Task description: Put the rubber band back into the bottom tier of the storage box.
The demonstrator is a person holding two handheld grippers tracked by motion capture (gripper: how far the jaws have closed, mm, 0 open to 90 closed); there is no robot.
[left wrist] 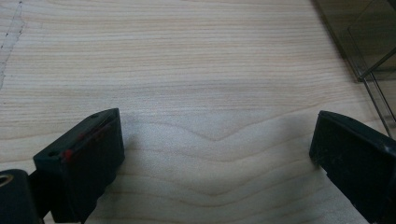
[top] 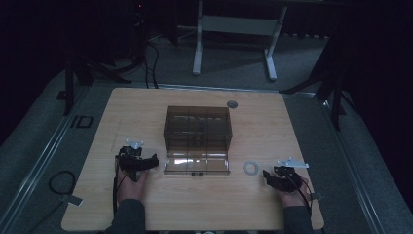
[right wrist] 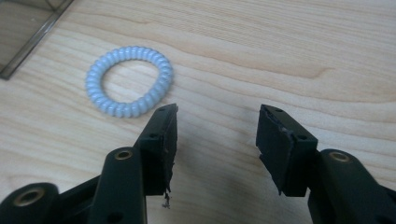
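Pre-grasp: right gripper [right wrist: 217, 123] lined up near the hair tie [right wrist: 129, 81], nothing held yet.

Both tongs released. Right jaws gape over bare table [top: 292, 122], and the tie lies flat just beyond and left of the left jaw tip, apart from it. In the high view the tie [top: 250, 167] sits between the right gripper [top: 271, 176] and the open front flap of the brown box [top: 197, 131], near the flap's right corner. Left gripper [left wrist: 217, 140] rests wide open left of the box, empty. Likely next: shift right gripper left and forward so one jaw goes through or beside the ring, then pinch the coil; the tie is thin and flat, so the jaws need to get low.
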